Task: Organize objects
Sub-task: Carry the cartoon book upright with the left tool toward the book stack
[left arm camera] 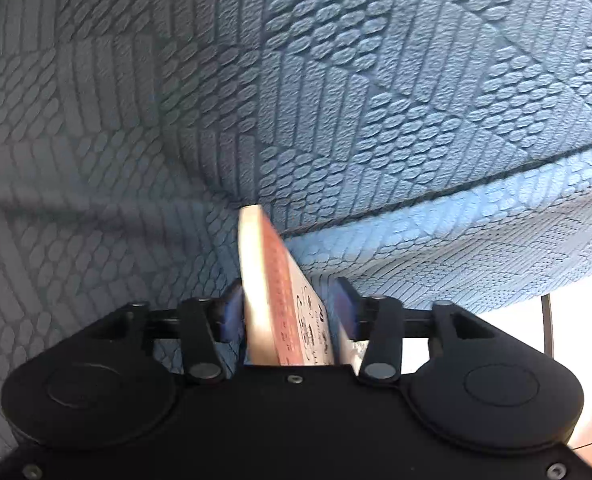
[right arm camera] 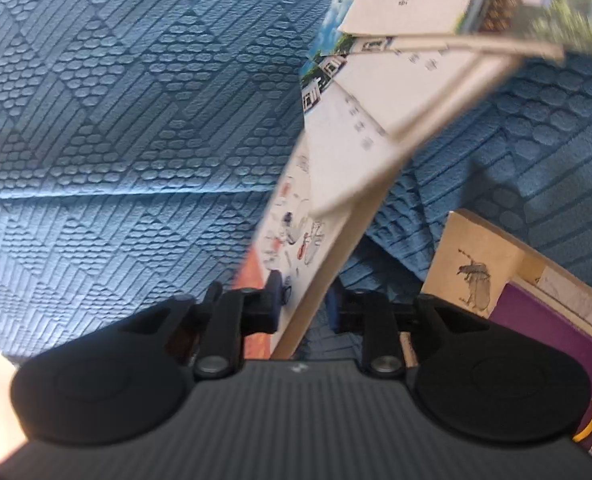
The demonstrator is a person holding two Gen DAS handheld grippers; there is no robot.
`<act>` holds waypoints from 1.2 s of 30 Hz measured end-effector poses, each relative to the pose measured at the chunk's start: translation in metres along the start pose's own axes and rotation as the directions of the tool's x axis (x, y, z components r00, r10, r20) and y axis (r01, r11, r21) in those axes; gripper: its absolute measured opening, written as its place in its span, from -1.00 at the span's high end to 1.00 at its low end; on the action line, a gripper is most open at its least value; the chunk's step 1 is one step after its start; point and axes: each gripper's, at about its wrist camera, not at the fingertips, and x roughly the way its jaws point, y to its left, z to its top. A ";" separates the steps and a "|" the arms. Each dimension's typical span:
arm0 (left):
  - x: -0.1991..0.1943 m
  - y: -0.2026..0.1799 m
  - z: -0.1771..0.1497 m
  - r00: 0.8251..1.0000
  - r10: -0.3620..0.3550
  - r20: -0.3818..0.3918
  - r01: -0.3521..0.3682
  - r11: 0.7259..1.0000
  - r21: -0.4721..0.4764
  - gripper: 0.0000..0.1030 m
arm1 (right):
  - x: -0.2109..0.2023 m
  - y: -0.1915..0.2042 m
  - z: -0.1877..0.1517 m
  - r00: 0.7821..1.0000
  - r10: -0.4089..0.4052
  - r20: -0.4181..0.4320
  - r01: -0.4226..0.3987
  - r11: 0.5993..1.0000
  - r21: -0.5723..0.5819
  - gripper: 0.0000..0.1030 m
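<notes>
Covering almost everything in both views is a blue textured sofa cover (left arm camera: 376,100) — its seam between back and seat runs across each picture. On it, to the right in the right wrist view, lies a pile of books: a purple book (right arm camera: 544,360) under a beige book with a beetle drawing (right arm camera: 476,268), and further back a loose stack of picture books (right arm camera: 408,8).

The book in hand looks like a handover in progress. The thin book with the red spine (left arm camera: 279,280) stands on edge between the blue pads of the left hand-held gripper (left arm camera: 287,312); the pads stand spread, with a gap on the right side, so it seems released, not pinched. In the right wrist view a thin book with an illustrated cover (right arm camera: 296,232) — probably the same one, I cannot be sure — sits between the fingers of the right hand-held gripper (right arm camera: 304,304). The left pad touches its cover; the right pad appears just clear of it, so a firm pinch is doubtful.

Next, I judge, the right hand-held gripper must grip fully before the left draws away, then carry the book to the pile.
</notes>
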 end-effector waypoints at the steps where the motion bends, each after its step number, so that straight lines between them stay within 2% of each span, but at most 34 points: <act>1: 0.002 0.002 0.000 1.000 -0.001 -0.007 0.001 1.000 -0.010 0.06 | -0.002 0.002 0.000 1.000 0.003 -0.002 -0.003 1.000 -0.007 0.61; 5: 0.010 0.012 0.004 0.999 -0.024 -0.026 0.022 0.997 -0.075 0.06 | -0.009 0.008 -0.001 1.000 -0.003 -0.009 0.003 0.999 -0.033 0.62; 10: 0.021 0.022 0.008 0.999 0.023 -0.027 -0.026 0.994 -0.105 0.07 | -0.016 0.008 -0.004 0.999 -0.018 -0.031 0.017 0.999 -0.031 0.63; 14: 0.025 0.035 0.008 0.998 0.048 -0.030 -0.052 0.987 -0.151 0.18 | -0.023 0.008 -0.008 0.998 -0.042 -0.055 0.039 0.998 -0.045 0.64; 16: 0.025 0.034 0.004 0.997 0.066 -0.043 -0.072 0.988 -0.137 0.21 | -0.027 0.007 -0.010 0.997 -0.050 -0.065 0.047 0.998 -0.053 0.64; 17: 0.023 0.031 0.003 0.996 0.081 -0.044 -0.085 0.990 -0.111 0.33 | -0.029 0.007 -0.012 0.996 -0.055 -0.065 0.051 0.997 -0.061 0.64; 18: 0.020 0.028 0.002 0.994 0.097 -0.039 -0.100 0.992 -0.079 0.49 | -0.032 0.006 -0.012 0.996 -0.055 -0.065 0.051 0.997 -0.066 0.64; 19: 0.016 0.025 0.001 0.994 0.107 -0.033 -0.109 0.992 -0.057 0.56 | -0.034 0.005 -0.013 0.996 -0.049 -0.068 0.045 0.997 -0.061 0.64; 22: 0.004 0.023 -0.003 0.995 0.099 -0.002 -0.099 0.994 -0.043 0.60 | -0.039 0.007 -0.015 0.996 -0.037 -0.082 0.032 0.998 -0.062 0.63; 27: -0.030 0.027 -0.019 0.994 0.091 0.058 -0.086 0.992 -0.091 0.68 | -0.043 0.010 -0.018 0.992 -0.033 -0.118 0.026 0.997 -0.067 0.59; 30: -0.058 0.029 -0.032 0.995 0.054 0.085 -0.044 0.992 -0.116 0.74 | -0.047 0.008 -0.019 0.989 -0.074 -0.126 0.065 0.995 -0.078 0.49; 33: -0.081 0.022 -0.047 0.995 0.021 0.097 -0.014 0.997 -0.074 0.80 | -0.050 0.002 -0.020 0.983 -0.133 -0.129 0.127 0.991 -0.048 0.38; 36: -0.094 0.013 -0.063 0.996 0.015 0.086 -0.013 1.000 -0.027 0.80 | -0.056 0.000 -0.022 0.985 -0.155 -0.082 0.152 0.987 -0.046 0.33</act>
